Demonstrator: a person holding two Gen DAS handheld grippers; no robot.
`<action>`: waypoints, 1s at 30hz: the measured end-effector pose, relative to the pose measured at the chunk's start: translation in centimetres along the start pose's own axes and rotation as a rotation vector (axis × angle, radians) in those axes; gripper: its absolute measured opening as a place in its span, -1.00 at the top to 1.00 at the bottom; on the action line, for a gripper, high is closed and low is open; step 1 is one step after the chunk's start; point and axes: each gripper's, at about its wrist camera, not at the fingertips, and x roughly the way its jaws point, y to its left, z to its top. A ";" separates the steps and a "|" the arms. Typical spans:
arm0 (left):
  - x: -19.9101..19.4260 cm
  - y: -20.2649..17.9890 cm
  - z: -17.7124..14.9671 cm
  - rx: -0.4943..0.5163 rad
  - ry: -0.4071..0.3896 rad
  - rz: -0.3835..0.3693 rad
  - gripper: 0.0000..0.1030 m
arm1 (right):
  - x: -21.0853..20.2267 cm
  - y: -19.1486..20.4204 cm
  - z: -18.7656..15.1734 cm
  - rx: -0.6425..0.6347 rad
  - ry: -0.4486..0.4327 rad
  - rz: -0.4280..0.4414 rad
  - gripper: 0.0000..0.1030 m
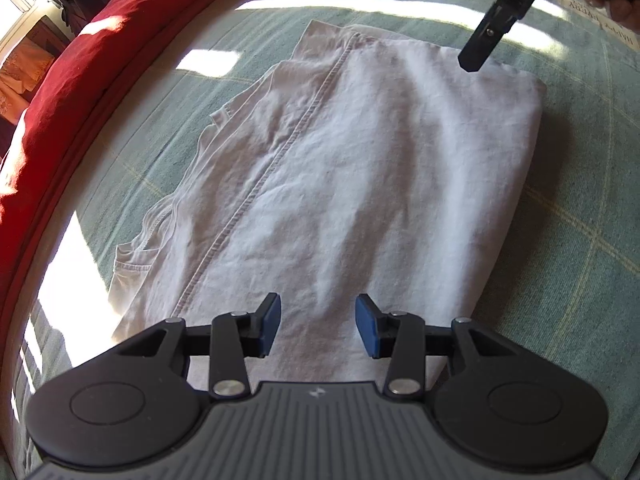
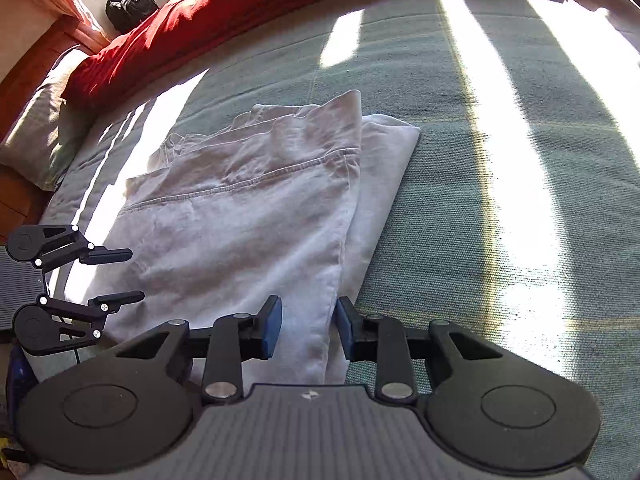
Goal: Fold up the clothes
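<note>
A pale, whitish garment lies folded in a long rectangle on the green blanket, with a stitched seam running along it. My left gripper hovers open over its near end, blue pads apart and nothing between them. The right gripper shows edge-on over the garment's far right corner, a hand behind it. In the right wrist view the garment shows two stacked layers. My right gripper stands open above its near edge, and the left gripper is open at the left end.
A red duvet is bunched along the far side of the bed, with a pillow and wooden headboard beyond it. A dark bag sits by the wall. Printed paper lies near the hand. Sun stripes cross the blanket.
</note>
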 end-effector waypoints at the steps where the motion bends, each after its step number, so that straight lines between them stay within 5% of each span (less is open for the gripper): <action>1: -0.2 0.0 0.1 -0.004 -0.002 0.003 0.17 | -0.3 -0.2 -0.1 0.015 -0.013 0.012 0.36; 9: -0.7 -1.0 0.3 -0.004 0.008 0.013 0.17 | 0.0 -1.0 -1.9 0.088 0.027 0.064 0.40; 10: -0.8 -1.2 0.3 -0.002 0.010 0.012 0.17 | -0.1 -1.3 -1.9 0.101 0.017 0.081 0.49; 11: -0.9 -1.4 0.2 0.003 0.015 0.016 0.17 | -0.3 -1.3 -1.8 0.101 0.013 0.097 0.87; 12: -1.1 -1.6 0.2 0.007 0.018 0.018 0.17 | -0.4 -1.3 -1.7 0.101 0.008 0.112 0.92; 25: -1.5 -1.8 -0.6 0.010 0.030 0.010 0.11 | -0.5 -0.7 -3.4 -0.003 0.144 0.034 0.93; 30: -1.5 0.7 -1.8 -0.049 0.015 0.021 0.11 | -1.7 0.5 -2.0 -0.028 0.057 -0.030 0.72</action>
